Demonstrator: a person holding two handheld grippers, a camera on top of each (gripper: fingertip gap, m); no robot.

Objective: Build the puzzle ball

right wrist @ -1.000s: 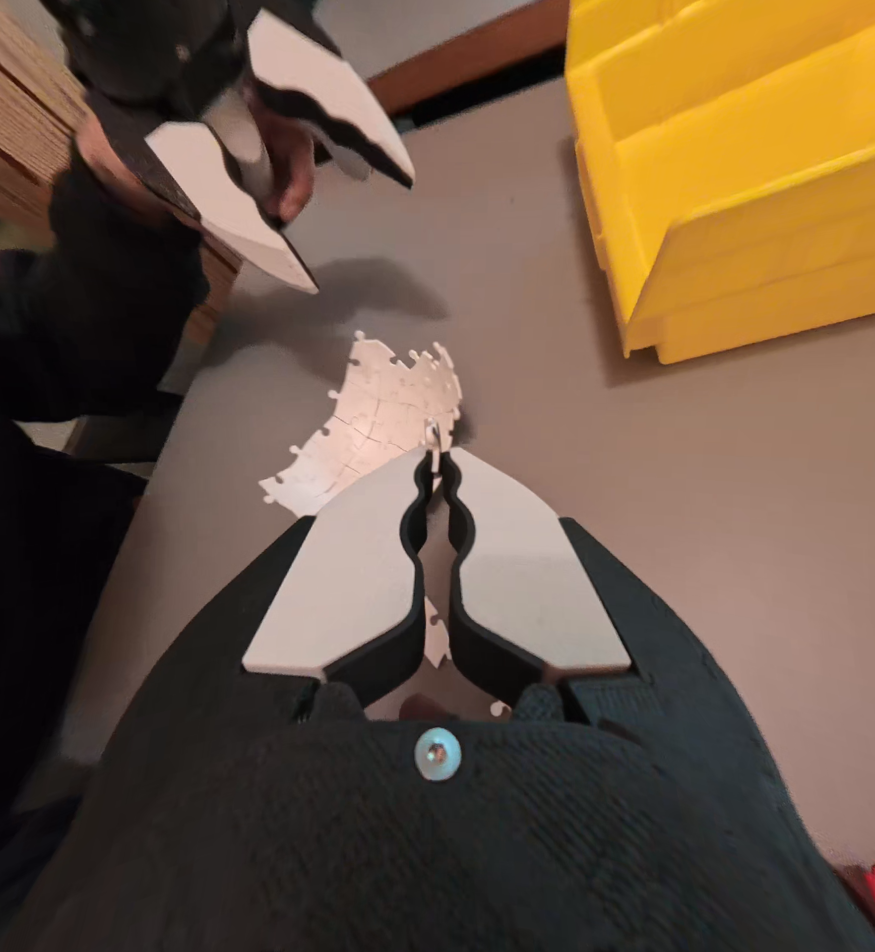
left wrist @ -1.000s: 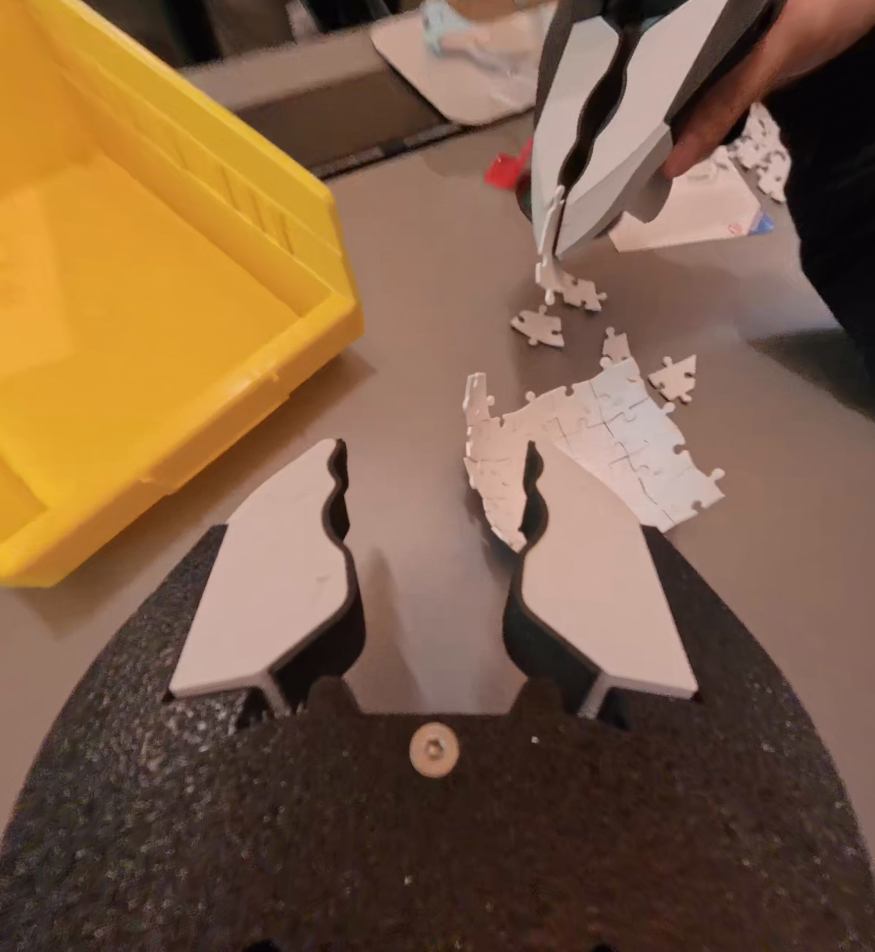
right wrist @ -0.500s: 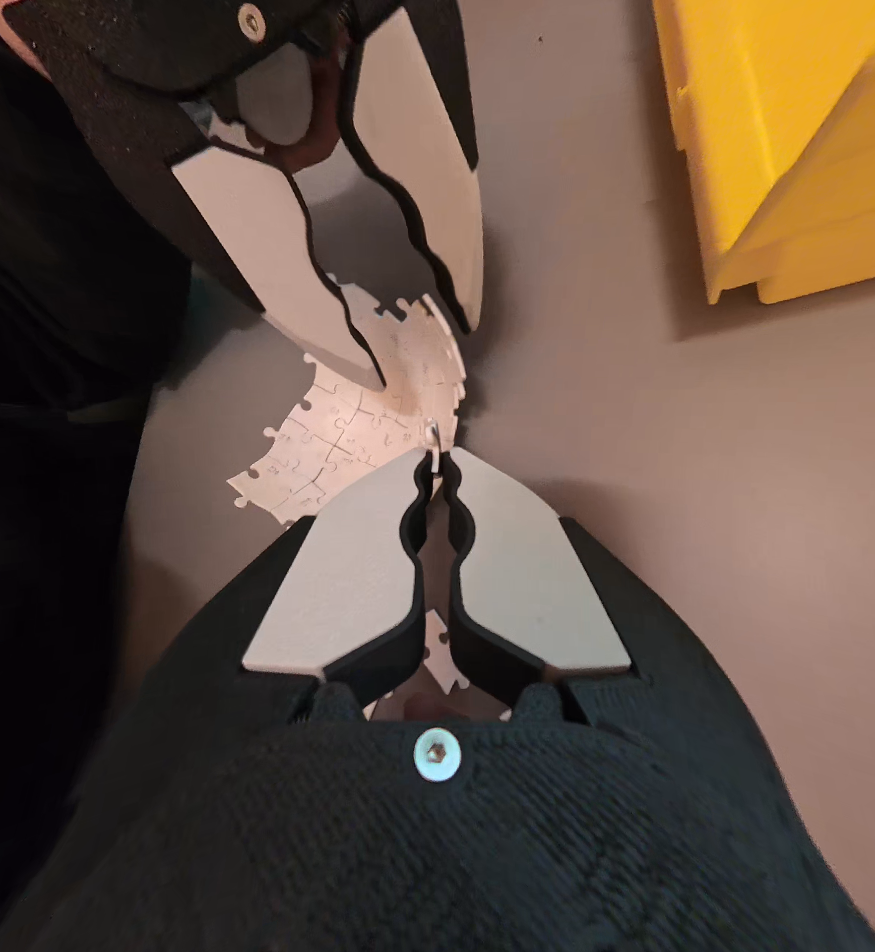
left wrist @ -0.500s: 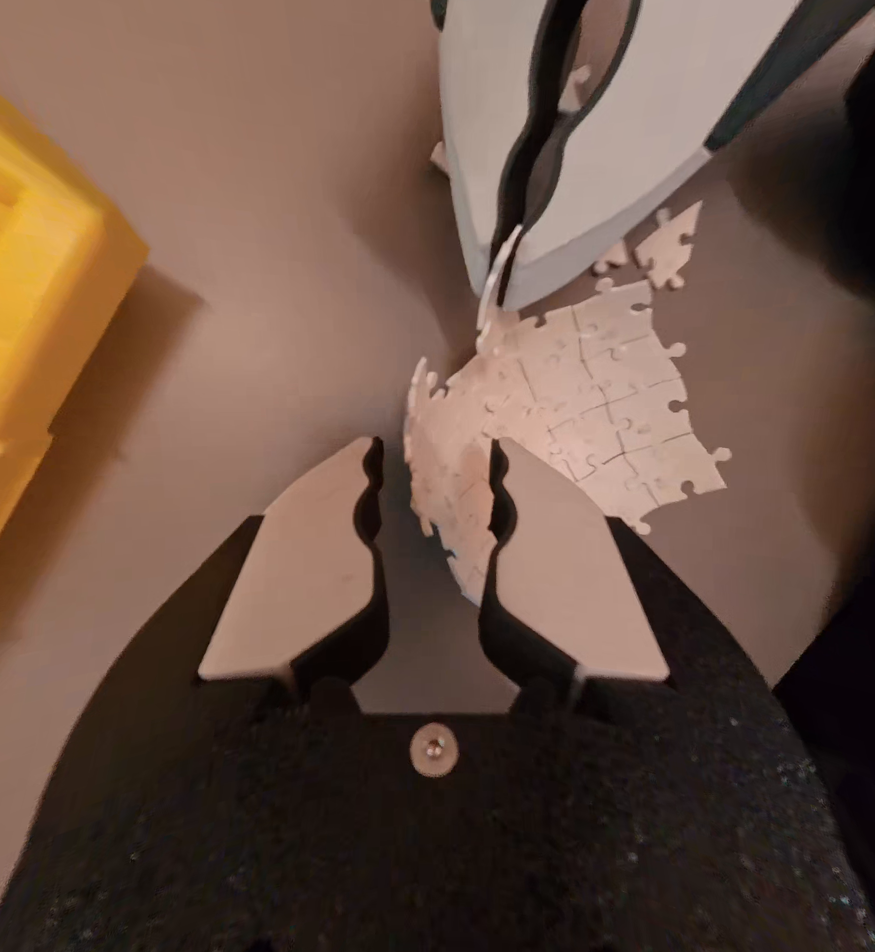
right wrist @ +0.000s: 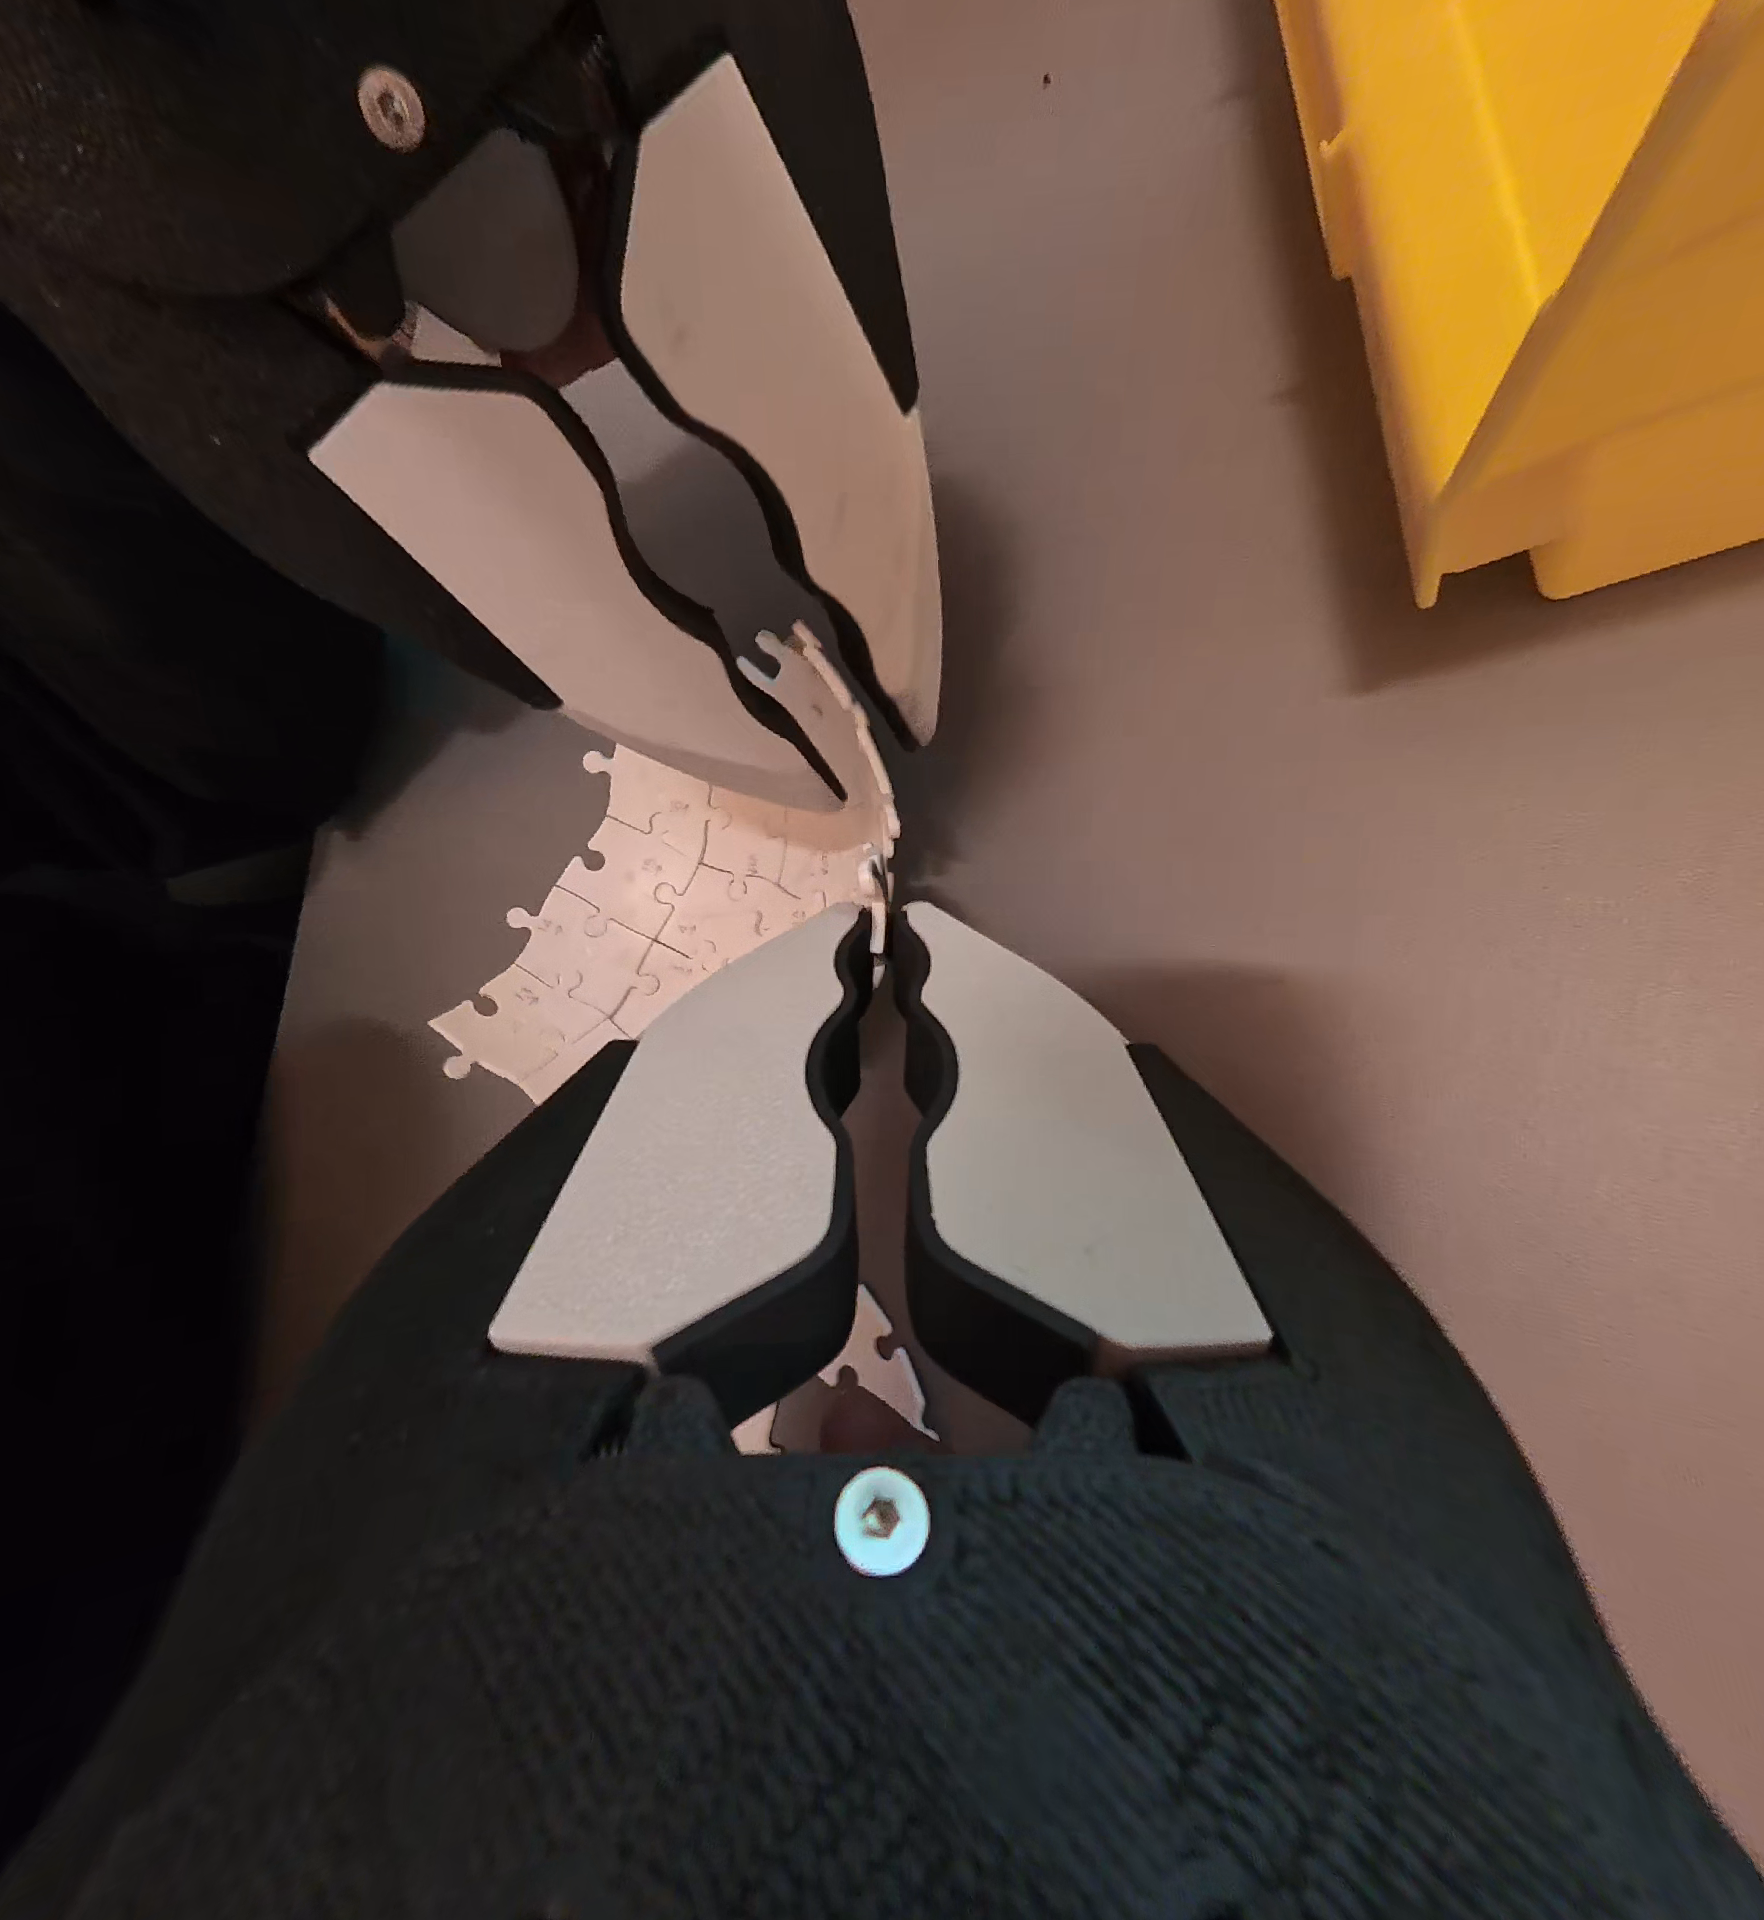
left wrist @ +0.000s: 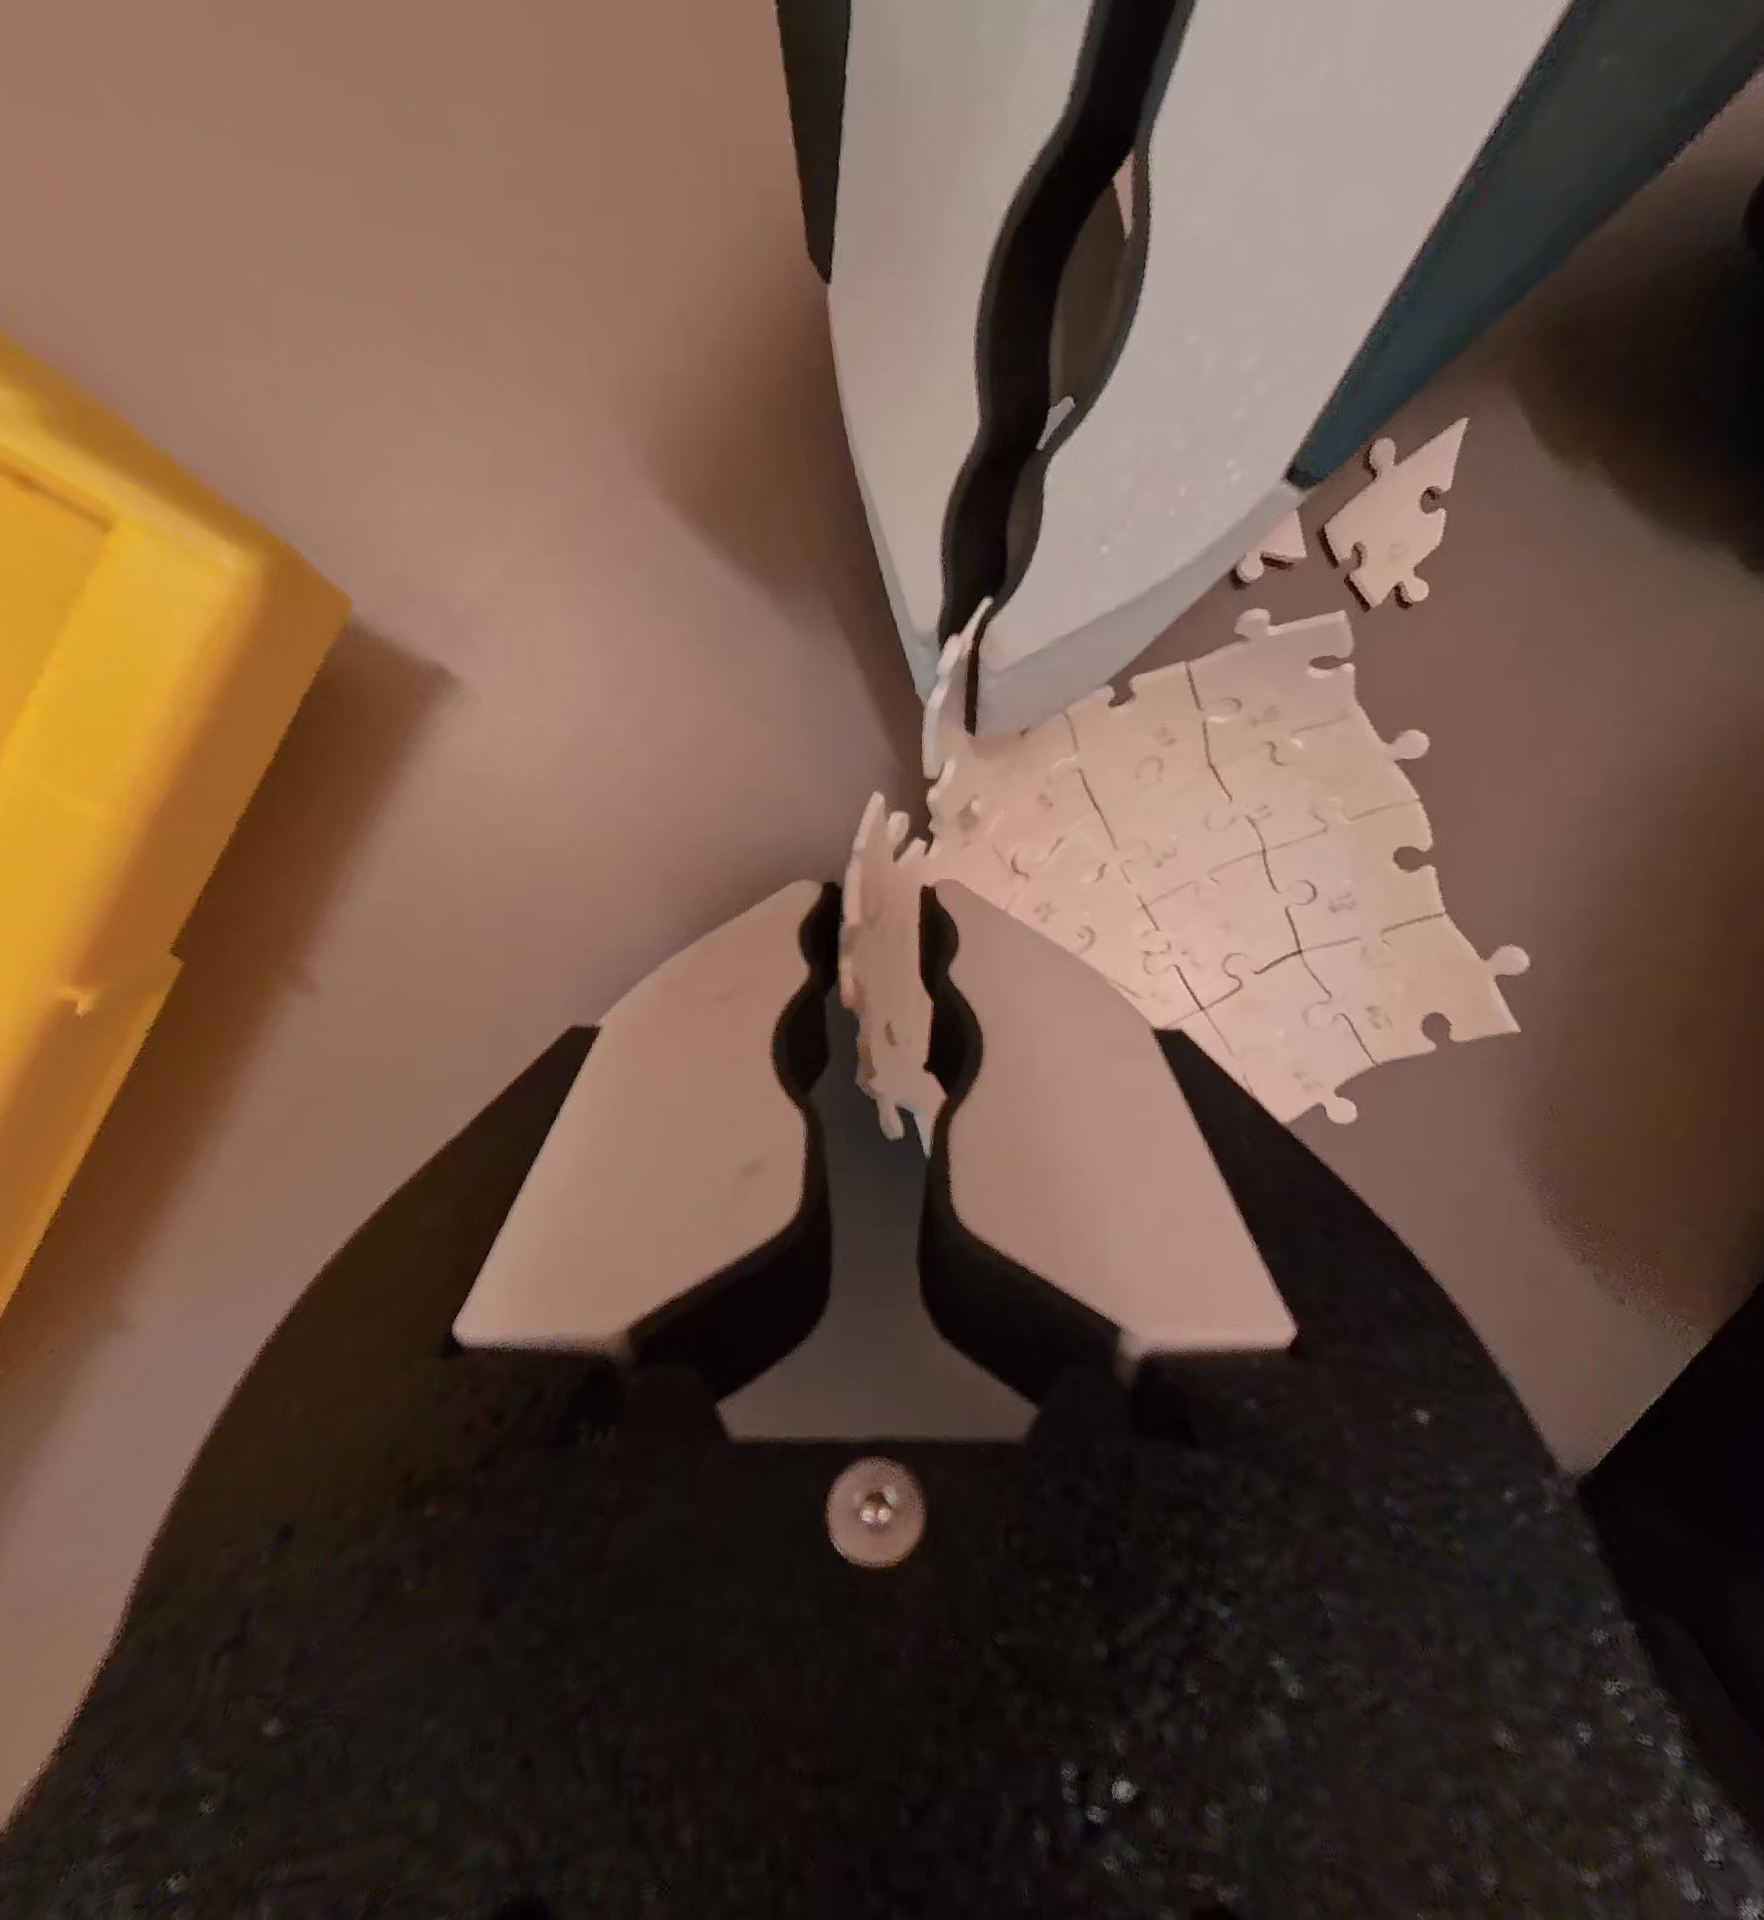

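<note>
- Currently, our left gripper (left wrist: 878, 935) has its jaws narrowed around the raised edge of the assembled puzzle section (left wrist: 1231, 883); the edge sits between the pads, but we cannot tell whether both pads touch it.
- Our right gripper (right wrist: 883, 925) is clamped on a single loose piece (right wrist: 876, 925), held on edge at its fingertips; the same gripper enters from the top of the left wrist view.
- That piece meets the section at its upturned rim, at frame centre in both views. The section is a curved white sheet of joined pieces; it lies on the grey table (left wrist: 566, 416), right of centre in the left wrist view.
- We judge the step in hand to be fitting this piece into the rim while the left gripper steadies the sheet. The ball is far from complete: only one partial shell shows.
- The next move calls for aligning the tab with its socket, then pressing along the sheet's curve. A firm left hold is needed, since the thin rim may flex or slide.
- Two spare pieces (left wrist: 1387, 520) lie at upper right of the left wrist view, just beside the right gripper.
- The yellow bin (right wrist: 1584, 312) occupies the upper right of the right wrist view, well apart. Bare table lies between it and the work, giving room to withdraw on that side.
</note>
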